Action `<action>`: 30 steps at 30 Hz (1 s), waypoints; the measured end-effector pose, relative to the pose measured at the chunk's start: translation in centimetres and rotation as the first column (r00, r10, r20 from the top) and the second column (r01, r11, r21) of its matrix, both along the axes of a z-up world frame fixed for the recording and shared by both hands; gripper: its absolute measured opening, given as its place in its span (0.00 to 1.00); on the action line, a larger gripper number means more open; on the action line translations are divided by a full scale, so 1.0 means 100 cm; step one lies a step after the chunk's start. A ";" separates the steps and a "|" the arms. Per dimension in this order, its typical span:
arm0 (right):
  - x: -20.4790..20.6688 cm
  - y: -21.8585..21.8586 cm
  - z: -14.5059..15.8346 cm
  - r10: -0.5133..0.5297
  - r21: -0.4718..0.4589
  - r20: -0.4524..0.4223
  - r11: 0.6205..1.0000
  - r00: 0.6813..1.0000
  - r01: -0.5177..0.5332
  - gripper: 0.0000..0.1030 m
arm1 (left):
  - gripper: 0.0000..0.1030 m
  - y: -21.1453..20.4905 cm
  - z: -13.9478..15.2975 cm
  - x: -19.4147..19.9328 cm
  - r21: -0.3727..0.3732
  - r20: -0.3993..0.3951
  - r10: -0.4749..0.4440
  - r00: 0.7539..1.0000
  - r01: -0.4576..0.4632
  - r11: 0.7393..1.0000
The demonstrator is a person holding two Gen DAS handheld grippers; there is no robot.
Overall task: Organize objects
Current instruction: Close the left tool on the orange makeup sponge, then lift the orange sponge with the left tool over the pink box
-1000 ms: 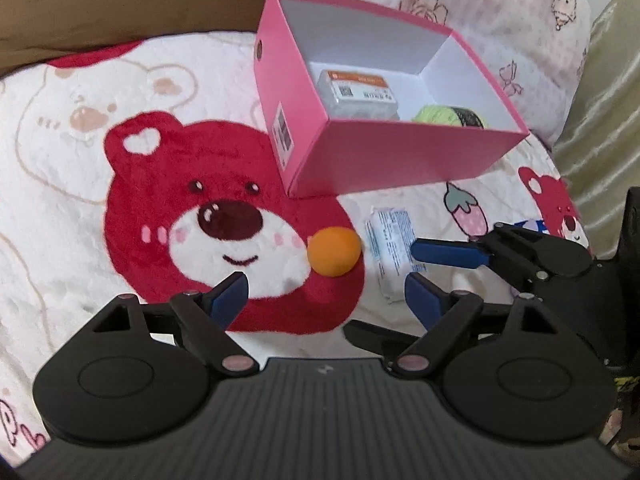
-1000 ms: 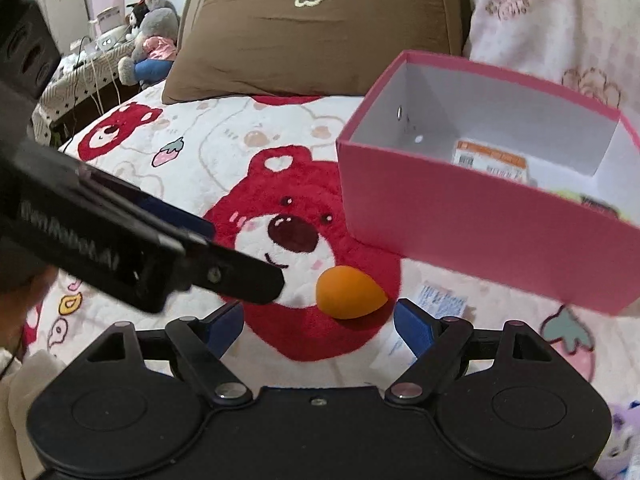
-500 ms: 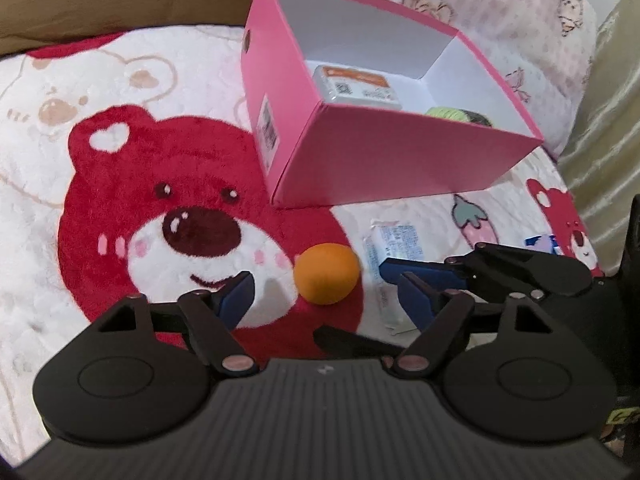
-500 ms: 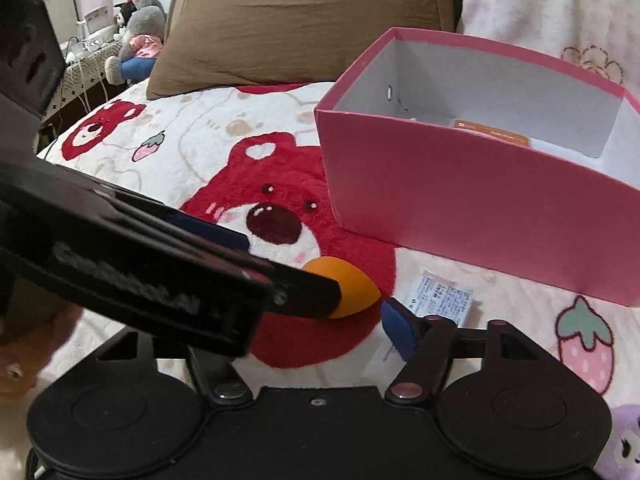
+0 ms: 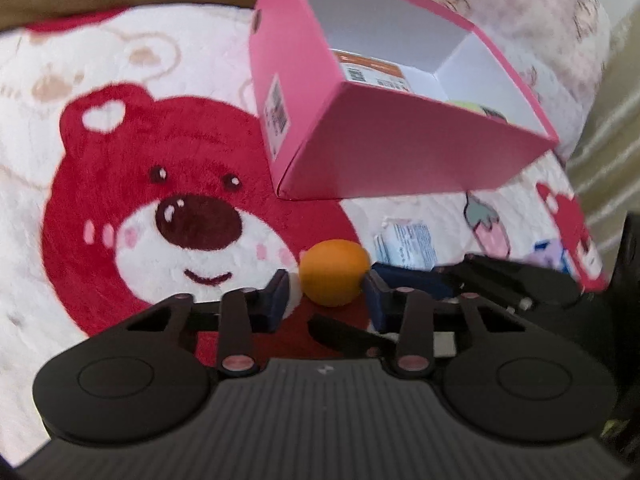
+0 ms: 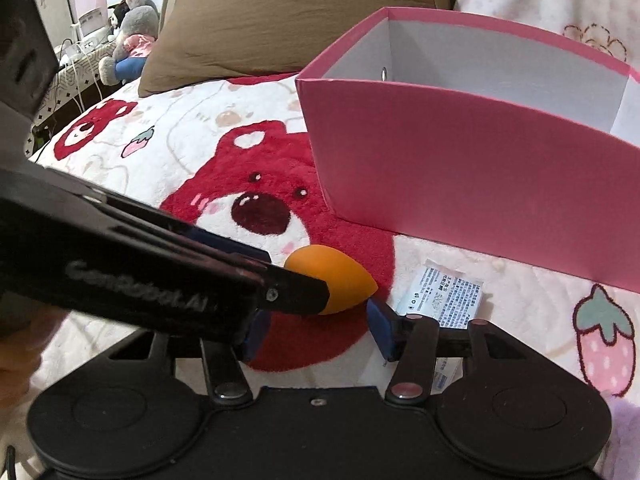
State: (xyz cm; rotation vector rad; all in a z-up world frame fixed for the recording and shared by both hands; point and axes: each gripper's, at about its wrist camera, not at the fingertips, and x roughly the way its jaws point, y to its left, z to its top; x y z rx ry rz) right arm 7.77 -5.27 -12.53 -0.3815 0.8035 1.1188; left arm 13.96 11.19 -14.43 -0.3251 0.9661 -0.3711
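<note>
Plush white bedding printed with a big red bear face and small strawberries fills both views. A brown pillow leans at the top of the right wrist view, with stuffed toys and cables in its upper left corner. A pink box sits upper right, holding a labelled packet and something yellow-green. At lower centre the orange egg-shaped sponge lies on the bear's cheek, a small white sachet just beside it to the right. The left gripper has just been closing around the sponge; its right pad touches, the left stands slightly apart. The right gripper has also been closing and is unclenched, with the sponge just ahead of its tips.
</note>
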 end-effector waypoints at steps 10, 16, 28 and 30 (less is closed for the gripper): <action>0.010 0.005 -0.010 -0.035 0.029 -0.034 0.999 0.999 0.036 0.63 | 0.27 -0.013 0.006 -0.004 0.018 0.033 -0.046 0.998 0.045 0.999; 0.008 0.011 -0.014 -0.033 0.034 0.005 0.999 0.999 0.033 0.58 | 0.27 -0.022 0.010 -0.008 0.088 0.051 -0.068 0.996 0.063 0.994; 0.003 0.000 -0.009 -0.060 0.065 0.058 0.996 0.997 0.056 0.46 | 0.38 -0.009 0.010 -0.001 0.039 0.018 -0.016 1.000 0.016 0.999; 0.001 -0.002 -0.006 -0.062 0.069 0.060 0.996 0.996 0.058 0.46 | 0.32 -0.009 0.014 -0.002 0.026 0.025 -0.029 0.999 0.028 0.999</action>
